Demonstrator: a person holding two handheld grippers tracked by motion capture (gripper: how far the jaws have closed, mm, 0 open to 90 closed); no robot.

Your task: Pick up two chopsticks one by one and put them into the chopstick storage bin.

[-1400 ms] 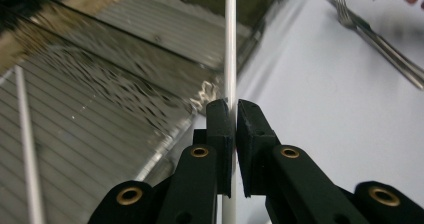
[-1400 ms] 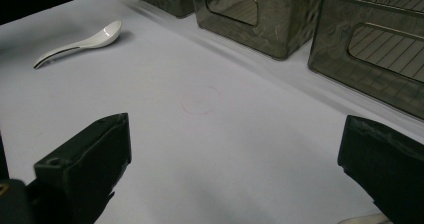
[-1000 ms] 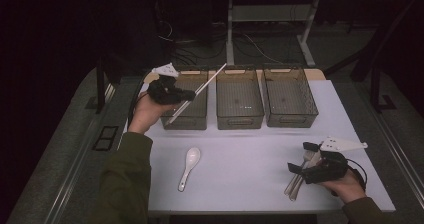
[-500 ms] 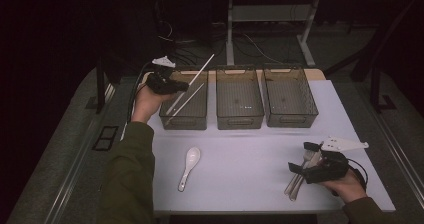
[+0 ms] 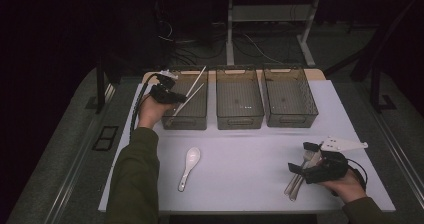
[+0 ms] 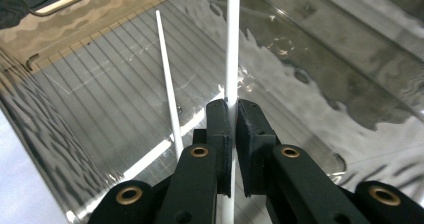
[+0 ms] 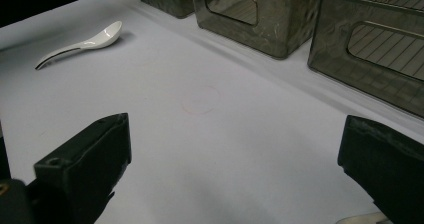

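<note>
Over the smoky bin [image 5: 186, 115] — a thin, straight, white chopstick [image 6: 232, 44].

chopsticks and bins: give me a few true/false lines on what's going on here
1. The left gripper is shut on a white chopstick. True.
2. A second chopstick leans loose inside the left bin. True.
3. The white spoon lies in the middle bin. False: it lies on the table, in front of the bins.
4. The right gripper is clamped on the spoon. False: its jaws stand wide apart over bare table.
5. Three bins stand in a row at the far side. True.
</note>
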